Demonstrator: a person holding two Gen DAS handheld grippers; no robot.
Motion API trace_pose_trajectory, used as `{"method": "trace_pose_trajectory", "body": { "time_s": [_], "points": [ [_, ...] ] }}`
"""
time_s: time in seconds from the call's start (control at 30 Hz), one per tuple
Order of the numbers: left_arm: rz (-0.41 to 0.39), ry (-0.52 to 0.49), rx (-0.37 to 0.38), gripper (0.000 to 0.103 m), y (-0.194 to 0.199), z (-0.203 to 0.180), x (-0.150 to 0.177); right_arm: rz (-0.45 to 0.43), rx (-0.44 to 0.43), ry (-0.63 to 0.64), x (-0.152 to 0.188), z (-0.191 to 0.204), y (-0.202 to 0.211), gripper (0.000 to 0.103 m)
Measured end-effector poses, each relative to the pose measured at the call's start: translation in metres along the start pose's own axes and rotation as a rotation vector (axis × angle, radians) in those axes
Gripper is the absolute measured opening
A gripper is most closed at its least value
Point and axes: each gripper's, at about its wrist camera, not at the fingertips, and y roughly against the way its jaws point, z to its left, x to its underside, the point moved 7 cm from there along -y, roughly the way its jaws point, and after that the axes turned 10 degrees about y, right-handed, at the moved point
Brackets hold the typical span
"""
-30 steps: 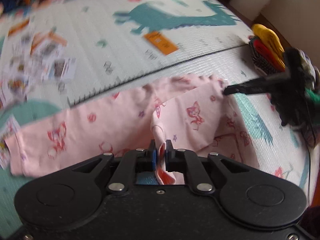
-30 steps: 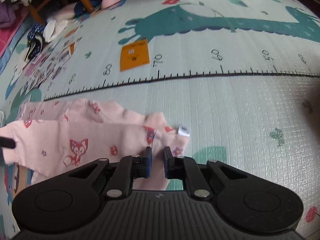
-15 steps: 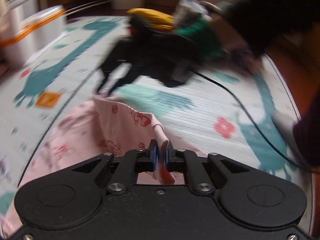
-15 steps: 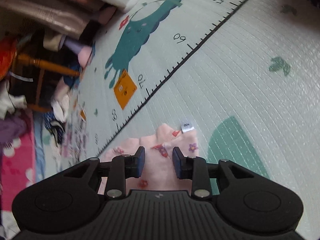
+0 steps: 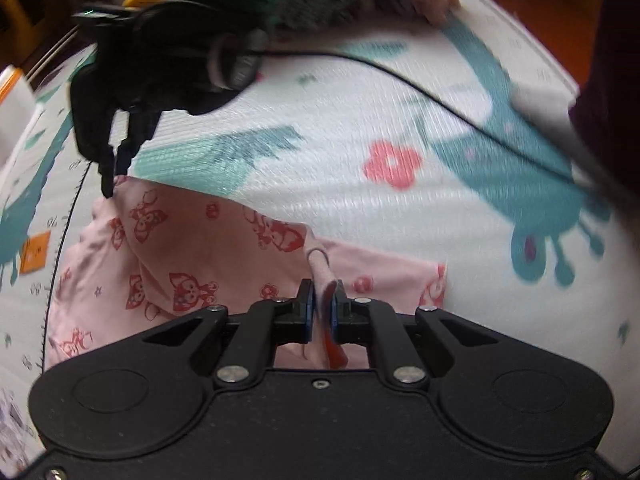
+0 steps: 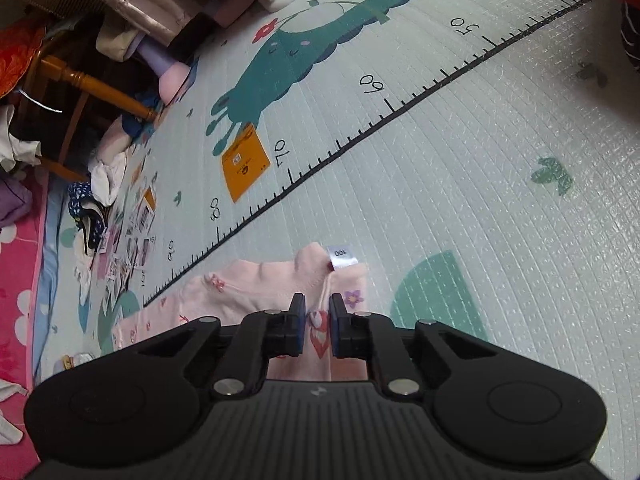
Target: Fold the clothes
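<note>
While I hold one pink garment [image 5: 192, 264] on the play mat [image 5: 360, 208], I count two grippers on it. My left gripper [image 5: 323, 307] has its jaws pressed together on a raised fold of the pink cloth. My right gripper [image 6: 317, 322] has its jaws slightly apart with cloth between them; I cannot tell whether the pads actually touch it. In the left view the right gripper's tips [image 5: 114, 168] sit at the garment's far corner. I see one white size tag [image 6: 341, 258] at the garment's far edge, just beyond the right jaws. One printed ruler line [image 6: 400, 112] runs across the mat beyond that edge, with one orange square [image 6: 245, 160] near it. To the right of the garment the mat lies open; at the left border there is a clutter of papers [image 6: 132, 228] and a wooden chair leg [image 6: 96, 88]. One black cable [image 5: 440, 100] crosses the mat.
</note>
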Motion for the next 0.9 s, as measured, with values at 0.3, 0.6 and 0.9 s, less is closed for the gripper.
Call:
{"method": "trace_pose_trajectory", "body": {
  "time_s": [0.3, 0.6, 0.9],
  "points": [
    [0.088, -0.023, -0.014, 0.005, -0.02, -0.01, 0.006, 0.009, 0.032, 0.086, 0.005, 0.002, -0.004, 0.011],
    [0.082, 0.08, 0.184, 0.046, -0.006, -0.012, 0.007, 0.01, 0.049, 0.123, 0.006, 0.005, -0.001, 0.014],
    [-0.033, 0.82, -0.022, 0.034, -0.015, 0.15, 0.026, 0.002, 0.05, 0.133, 0.007, 0.005, 0.001, 0.014]
  ]
}}
